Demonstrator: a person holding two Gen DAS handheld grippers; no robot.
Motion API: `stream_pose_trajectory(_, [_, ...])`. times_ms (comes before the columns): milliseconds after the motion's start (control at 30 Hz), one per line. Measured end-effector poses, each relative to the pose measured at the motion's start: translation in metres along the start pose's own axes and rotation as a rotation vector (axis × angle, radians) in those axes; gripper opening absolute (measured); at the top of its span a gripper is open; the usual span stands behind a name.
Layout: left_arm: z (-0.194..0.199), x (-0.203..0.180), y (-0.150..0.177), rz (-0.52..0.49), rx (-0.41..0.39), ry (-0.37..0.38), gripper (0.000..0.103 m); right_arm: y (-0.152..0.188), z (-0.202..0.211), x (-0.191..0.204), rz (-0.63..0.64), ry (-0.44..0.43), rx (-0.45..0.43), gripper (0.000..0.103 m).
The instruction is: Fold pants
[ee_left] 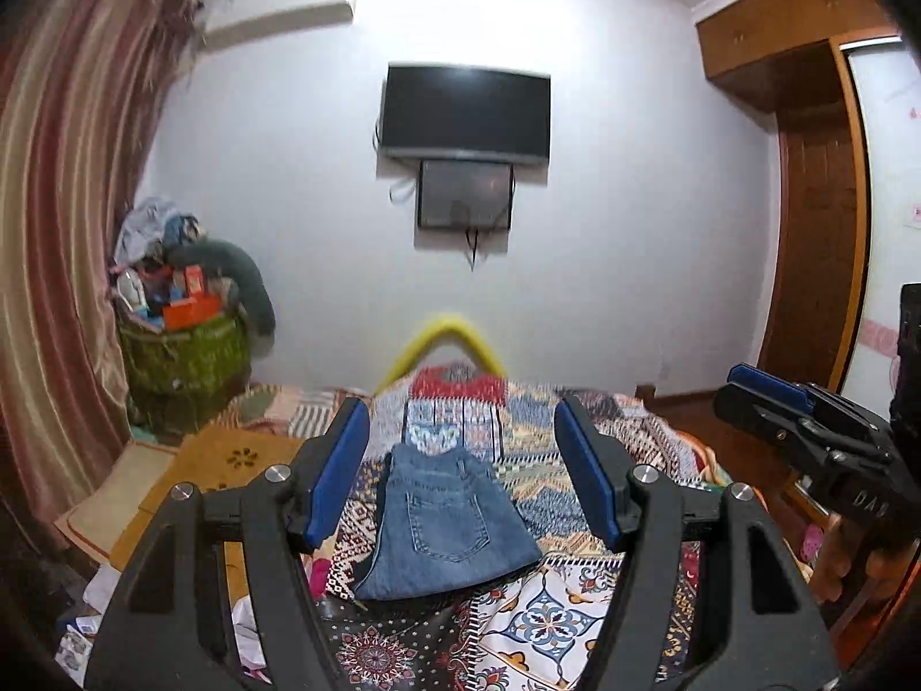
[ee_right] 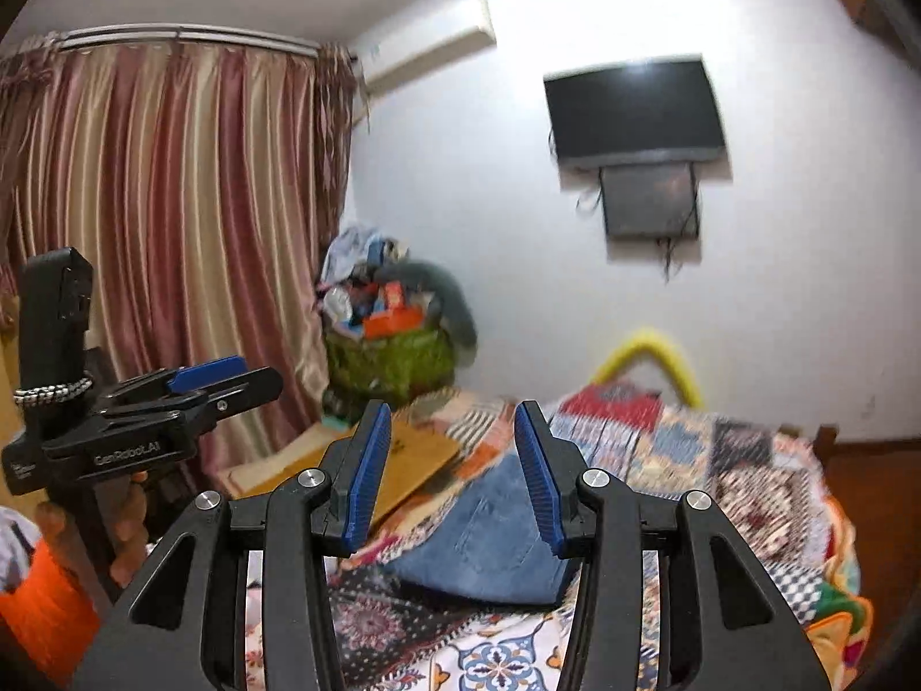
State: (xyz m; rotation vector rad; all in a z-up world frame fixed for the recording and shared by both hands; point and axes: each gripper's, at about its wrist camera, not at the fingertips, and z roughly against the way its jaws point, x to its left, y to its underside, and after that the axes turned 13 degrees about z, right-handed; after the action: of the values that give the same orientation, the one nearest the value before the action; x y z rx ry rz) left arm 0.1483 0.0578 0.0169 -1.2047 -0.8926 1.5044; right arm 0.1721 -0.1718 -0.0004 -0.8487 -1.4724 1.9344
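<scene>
Blue denim pants [ee_left: 446,524] lie folded into a compact stack on the patterned bedspread [ee_left: 575,616], back pocket up. They also show in the right wrist view [ee_right: 489,541]. My left gripper [ee_left: 463,437] is open and empty, held above and behind the pants, not touching them. My right gripper [ee_right: 452,449] is open and empty, also raised above the pants. The right gripper appears at the right edge of the left wrist view [ee_left: 806,420], and the left gripper at the left of the right wrist view [ee_right: 172,403].
A green basket [ee_left: 184,357] piled with clutter stands by the striped curtain [ee_left: 69,230]. A yellow bed rail [ee_left: 443,345] rises at the far end. Brown mats [ee_left: 230,460] lie left of the bed. A TV [ee_left: 466,115] hangs on the wall; a wooden wardrobe [ee_left: 817,201] stands right.
</scene>
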Motion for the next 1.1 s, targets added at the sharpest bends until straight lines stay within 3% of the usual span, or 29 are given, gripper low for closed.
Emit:
stream_pose_trajectory(67, [0.015,-0.004,0.005,-0.014,-0.035,-0.008,0.07,0.0,0.011,0.013,0.037,0.035,-0.026,0.041])
stream_pose_trajectory(200, [0.033,-0.007,0.016,-0.002,-0.075,0.0,0.09,0.001,0.024,0.028,0.04,0.068,-0.047,0.043])
stream_pose_trajectory(267, [0.038,-0.006,0.019,0.003,-0.077,0.006,0.097,0.003,0.026,0.029,0.027,0.085,-0.044,0.069])
stream_pose_trajectory(333, [0.041,-0.004,0.022,0.006,-0.084,0.003,0.103,0.006,0.03,0.031,0.021,0.111,-0.052,0.082])
stream_pose_trajectory(500, [0.041,-0.001,0.028,0.002,-0.077,-0.024,0.103,0.004,0.03,0.035,0.036,0.151,-0.031,0.103])
stream_pose_trajectory(1100, [0.033,0.007,0.04,0.035,-0.044,-0.041,0.103,0.016,0.037,0.029,-0.004,0.146,-0.007,0.103])
